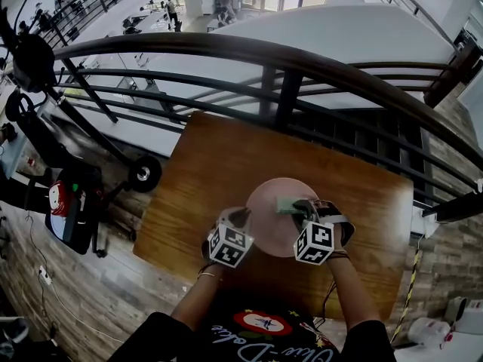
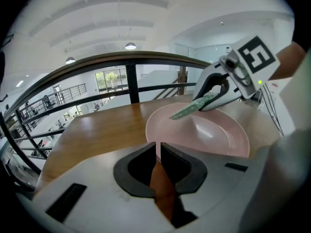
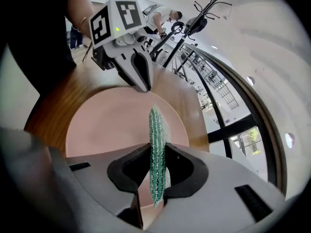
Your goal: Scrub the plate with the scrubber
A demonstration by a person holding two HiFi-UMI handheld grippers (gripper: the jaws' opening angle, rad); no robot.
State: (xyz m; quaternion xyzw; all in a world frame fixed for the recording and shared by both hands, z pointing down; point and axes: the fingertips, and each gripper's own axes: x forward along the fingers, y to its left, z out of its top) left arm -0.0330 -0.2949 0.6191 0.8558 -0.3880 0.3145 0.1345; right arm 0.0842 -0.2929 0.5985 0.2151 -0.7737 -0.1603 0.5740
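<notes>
A pink plate [image 1: 270, 228] lies on the wooden table [image 1: 204, 172], right in front of me. My left gripper [image 1: 243, 217] is shut on the plate's left rim; a pink sliver of the plate [image 2: 209, 130] shows between its pads [image 2: 167, 154]. My right gripper [image 1: 306, 207] is shut on a flat green scrubber [image 1: 287, 204] and holds it over the plate's far right part. The scrubber [image 3: 156, 130] stands edge-on between the right gripper's pads, sticking out over the plate [image 3: 112, 125]. I cannot tell whether the scrubber [image 2: 192, 108] touches the plate.
A dark metal railing [image 1: 287, 66] runs just behind the table's far edge, with a drop to a lower floor beyond it. A scooter [image 1: 90, 164] stands left of the table. A white roll [image 1: 429, 330] lies at the lower right.
</notes>
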